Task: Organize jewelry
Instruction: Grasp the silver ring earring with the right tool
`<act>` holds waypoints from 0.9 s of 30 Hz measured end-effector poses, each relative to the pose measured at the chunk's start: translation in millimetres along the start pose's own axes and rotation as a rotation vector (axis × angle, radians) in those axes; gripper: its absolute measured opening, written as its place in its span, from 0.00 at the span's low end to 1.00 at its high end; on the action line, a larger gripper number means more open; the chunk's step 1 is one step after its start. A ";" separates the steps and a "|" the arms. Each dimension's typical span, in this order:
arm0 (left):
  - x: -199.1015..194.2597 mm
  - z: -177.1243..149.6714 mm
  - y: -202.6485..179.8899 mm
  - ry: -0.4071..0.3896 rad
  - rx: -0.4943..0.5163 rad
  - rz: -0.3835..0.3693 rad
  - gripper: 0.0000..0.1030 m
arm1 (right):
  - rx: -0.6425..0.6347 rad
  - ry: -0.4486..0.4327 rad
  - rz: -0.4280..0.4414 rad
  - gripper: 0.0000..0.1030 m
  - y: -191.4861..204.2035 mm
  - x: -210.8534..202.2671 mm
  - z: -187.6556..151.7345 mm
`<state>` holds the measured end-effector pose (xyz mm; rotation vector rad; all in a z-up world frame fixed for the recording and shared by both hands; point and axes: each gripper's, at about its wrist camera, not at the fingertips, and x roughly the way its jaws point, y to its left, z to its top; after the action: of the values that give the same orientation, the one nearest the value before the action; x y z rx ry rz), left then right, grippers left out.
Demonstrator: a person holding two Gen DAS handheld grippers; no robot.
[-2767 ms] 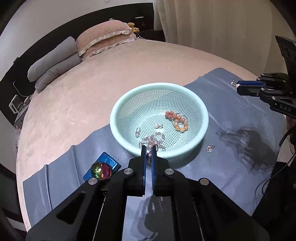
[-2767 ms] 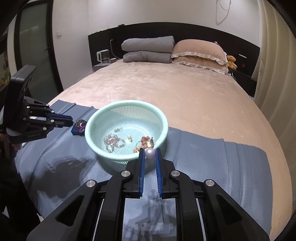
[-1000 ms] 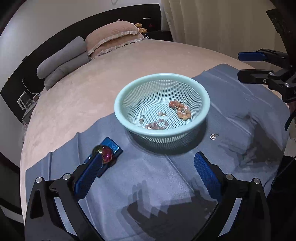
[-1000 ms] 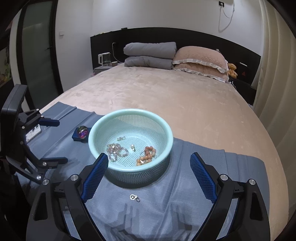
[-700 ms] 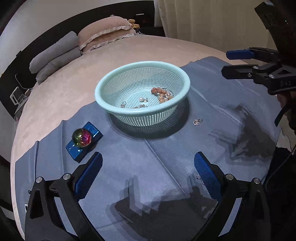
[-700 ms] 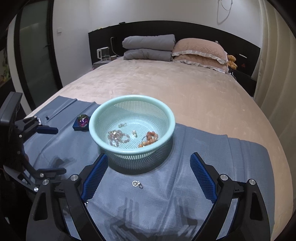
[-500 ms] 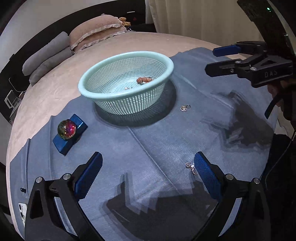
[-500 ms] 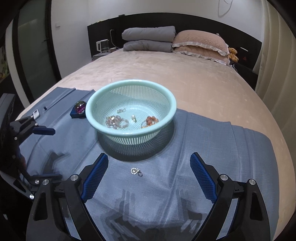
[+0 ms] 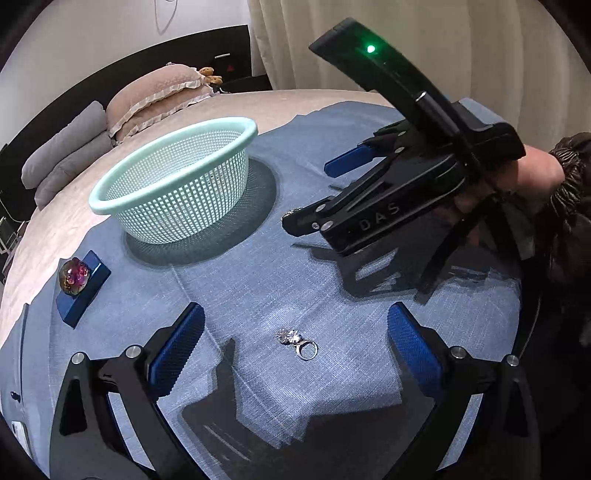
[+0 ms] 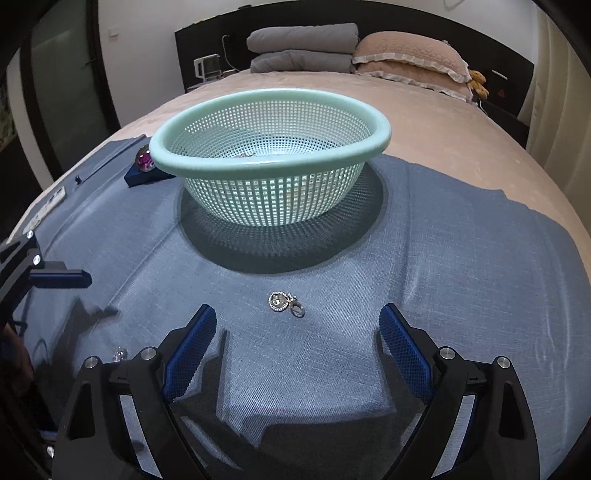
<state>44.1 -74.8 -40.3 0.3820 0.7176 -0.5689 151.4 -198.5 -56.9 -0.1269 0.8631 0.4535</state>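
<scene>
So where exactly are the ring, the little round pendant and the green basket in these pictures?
ring (image 9: 306,349), left wrist view, on its silver band.
round pendant (image 10: 277,301), right wrist view, on its round sparkly face.
green basket (image 10: 258,164), right wrist view, on the near rim.

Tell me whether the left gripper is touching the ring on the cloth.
Apart. The left wrist view shows the ring lying on the blue cloth between the wide-open left gripper fingers, with bare cloth on both sides.

pink bed (image 10: 424,122), dark headboard (image 10: 491,62), grey and pink pillows (image 10: 354,48), cream curtains (image 9: 461,48), white wall (image 10: 147,33)
</scene>
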 end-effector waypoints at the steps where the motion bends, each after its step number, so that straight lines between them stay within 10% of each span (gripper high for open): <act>1: 0.9 -0.5 0.6 -0.006 -0.007 -0.002 0.94 | 0.001 0.004 -0.005 0.82 0.6 3.7 -0.2; 5: 17.5 -6.8 1.2 0.049 -0.028 -0.025 0.63 | 0.012 0.019 -0.014 0.81 3.2 16.8 -2.1; 10: 21.2 -14.0 1.9 0.025 -0.074 -0.049 0.62 | 0.027 0.021 -0.016 0.77 4.9 21.9 -1.6; 13: 23.0 -14.7 3.8 0.026 -0.088 -0.066 0.61 | 0.025 0.014 0.002 0.57 6.8 19.7 -1.9; 27: 19.6 -18.7 14.0 0.069 -0.150 -0.124 0.18 | 0.058 0.028 0.046 0.12 11.0 15.4 -6.5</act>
<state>55.2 -61.2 -65.2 0.2198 0.8484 -0.6166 150.8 -185.4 -71.9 -0.0602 0.9077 0.4706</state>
